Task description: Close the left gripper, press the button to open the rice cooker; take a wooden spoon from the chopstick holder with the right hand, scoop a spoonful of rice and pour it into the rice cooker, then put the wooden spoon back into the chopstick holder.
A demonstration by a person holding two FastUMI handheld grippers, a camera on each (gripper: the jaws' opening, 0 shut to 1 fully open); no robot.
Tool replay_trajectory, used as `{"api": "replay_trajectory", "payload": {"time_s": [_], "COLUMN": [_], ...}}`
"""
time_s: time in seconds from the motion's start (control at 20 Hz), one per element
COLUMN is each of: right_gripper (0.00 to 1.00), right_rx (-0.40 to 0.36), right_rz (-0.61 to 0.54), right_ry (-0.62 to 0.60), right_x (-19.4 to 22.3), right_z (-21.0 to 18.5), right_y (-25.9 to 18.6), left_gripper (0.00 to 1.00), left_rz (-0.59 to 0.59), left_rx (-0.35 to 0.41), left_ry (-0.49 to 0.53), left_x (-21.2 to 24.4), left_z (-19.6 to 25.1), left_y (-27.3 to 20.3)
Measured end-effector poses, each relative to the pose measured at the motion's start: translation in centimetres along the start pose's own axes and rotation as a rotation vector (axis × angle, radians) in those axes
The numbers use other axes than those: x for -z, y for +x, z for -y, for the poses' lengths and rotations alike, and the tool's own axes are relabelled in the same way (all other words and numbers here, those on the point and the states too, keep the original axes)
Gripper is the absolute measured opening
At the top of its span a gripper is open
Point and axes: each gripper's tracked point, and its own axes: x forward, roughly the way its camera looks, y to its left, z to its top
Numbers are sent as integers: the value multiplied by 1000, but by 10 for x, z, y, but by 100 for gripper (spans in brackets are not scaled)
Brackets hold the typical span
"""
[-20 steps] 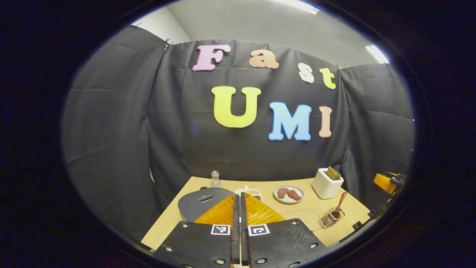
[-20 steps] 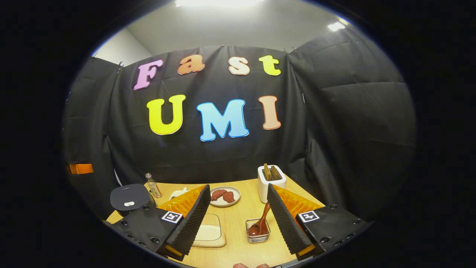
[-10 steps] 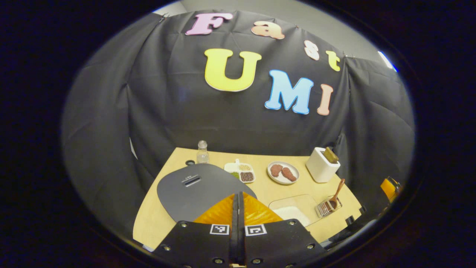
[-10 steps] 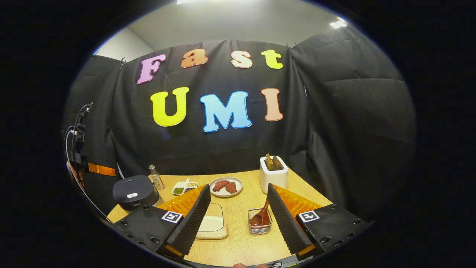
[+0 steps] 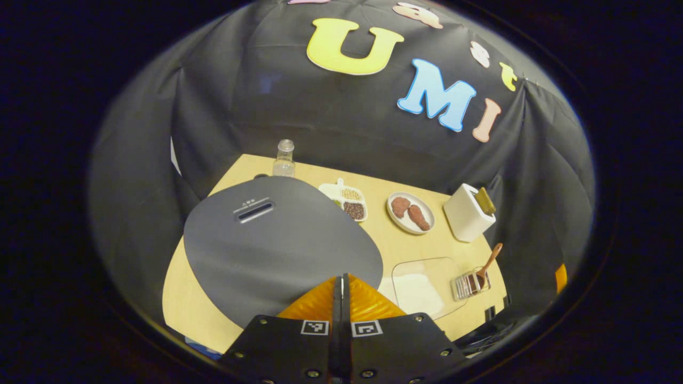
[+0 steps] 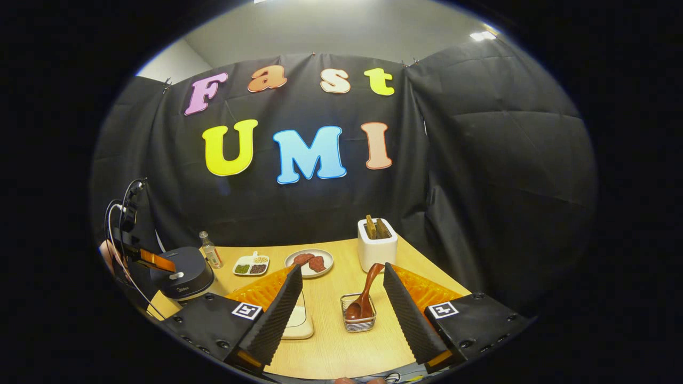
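**Left tongs pressed together over the cooker lid, right tongs wide before the spoon**

In the left gripper view, the left tongs [image 5: 341,290] are fully together, no gap between the fingers, holding nothing. They hang just above the near edge of the cooker [image 5: 277,245], whose grey lid lies flat and down, with a slot-shaped handle toward its far side. Whether the fingertips touch the lid cannot be told.

Beyond the cooker on the bench [image 5: 187,298] stand a small bottle [image 5: 284,158], a divided dish [image 5: 347,197] of grains and a plate [image 5: 411,213] with two brown pieces. A white toaster [image 5: 467,220] stands to the right of the plate. Nearer, a clear tray [image 5: 421,285] of rice lies just right of the cooker, and beside it is the wire holder [image 5: 468,284] with the spoon [image 5: 488,261] leaning in it.

In the right gripper view, the right tongs [image 6: 340,314] are spread wide and empty. The holder [image 6: 358,313] sits on the bench between the fingers, a little farther off, and the spoon [image 6: 365,296] rests with its bowl down in it and its handle tilted up toward the toaster [image 6: 377,246]. The tray [image 6: 296,320] is partly hidden behind the left-hand finger. At the far left of this view the left tongs [image 6: 155,260] hover over the cooker [image 6: 181,271], with a cable looping above them.
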Motion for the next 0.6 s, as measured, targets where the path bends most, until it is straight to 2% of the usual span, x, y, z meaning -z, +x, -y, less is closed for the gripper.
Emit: {"api": "replay_trajectory", "payload": {"time_s": [0.05,0.1,0.15,0.3,0.35,0.4,0.45,0.5,0.55,0.6], "right_gripper": [92,92,97,97,93,97,93,97,93,97], "right_rx": [5,7,7,1,-4,-10,-13,-14,-11,-5], "right_rz": [-3,-7,-9,-15,-18,-21,-24,-24,-19,-11], "right_ry": [-1,-2,-5,-27,-34,-39,-46,-54,-62,-67], "right_x": [1,1,2,4,4,5,6,6,5,1], "right_z": [1,1,0,-5,-8,-11,-13,-13,-12,-10], "right_y": [0,1,0,2,2,2,2,2,1,0], "left_gripper": [1,1,1,1,1,1,1,1,2,2], "left_rz": [-12,-30,-18,-33,-50,-46,-44,-36,-32,-41], "left_rx": [0,0,2,8,9,11,15,19,22,26], "left_ry": [-1,-3,-3,15,17,15,19,21,17,6], "left_x": [5,8,6,8,14,13,13,14,15,19], "left_z": [1,2,3,4,3,3,4,4,3,3], "left_y": [4,6,6,7,5,6,8,9,10,11]}}
